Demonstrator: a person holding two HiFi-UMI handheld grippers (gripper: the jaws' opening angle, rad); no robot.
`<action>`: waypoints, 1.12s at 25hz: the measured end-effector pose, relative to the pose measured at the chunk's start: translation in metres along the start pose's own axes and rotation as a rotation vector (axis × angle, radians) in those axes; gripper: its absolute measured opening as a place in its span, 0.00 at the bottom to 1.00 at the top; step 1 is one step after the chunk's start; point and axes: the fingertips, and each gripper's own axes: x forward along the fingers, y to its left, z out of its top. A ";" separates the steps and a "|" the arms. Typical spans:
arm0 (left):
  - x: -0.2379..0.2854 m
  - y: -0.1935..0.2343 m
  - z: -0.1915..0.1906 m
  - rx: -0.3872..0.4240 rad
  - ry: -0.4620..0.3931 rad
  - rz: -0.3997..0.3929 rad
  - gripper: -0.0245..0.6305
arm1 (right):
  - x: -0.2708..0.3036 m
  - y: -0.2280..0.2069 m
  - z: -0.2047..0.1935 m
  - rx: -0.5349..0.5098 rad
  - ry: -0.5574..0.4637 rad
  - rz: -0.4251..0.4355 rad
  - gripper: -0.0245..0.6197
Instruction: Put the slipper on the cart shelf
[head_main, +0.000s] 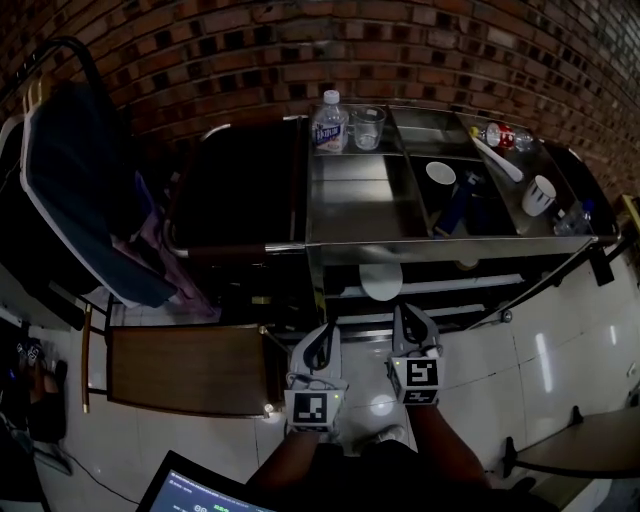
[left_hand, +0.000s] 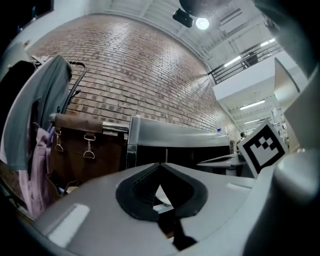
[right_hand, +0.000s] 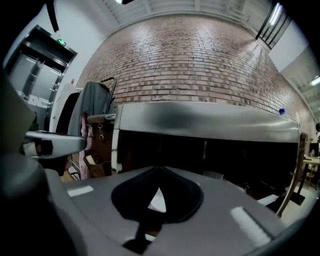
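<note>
My left gripper (head_main: 322, 342) and right gripper (head_main: 408, 322) both have fingers together, holding nothing. The white slipper (head_main: 381, 281) lies on the cart (head_main: 400, 249) shelf just beyond them.

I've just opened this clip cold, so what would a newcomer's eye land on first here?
The steel cart against the brick wall dominates the head view, its top trays holding a water bottle, a glass and a white mug. Low in that view the left hand-held gripper and the right hand-held gripper sit side by side, jaws together and empty, facing a white slipper on the shelf under the cart top.
</note>
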 end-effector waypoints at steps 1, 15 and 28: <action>0.000 0.000 0.001 -0.002 -0.005 0.001 0.06 | -0.005 0.004 0.003 0.013 -0.014 0.016 0.04; -0.005 -0.004 0.011 0.021 -0.020 -0.007 0.06 | -0.044 0.032 0.021 -0.011 -0.135 0.043 0.04; -0.018 0.002 0.021 0.040 -0.030 0.014 0.06 | -0.062 0.049 0.041 -0.046 -0.187 0.037 0.04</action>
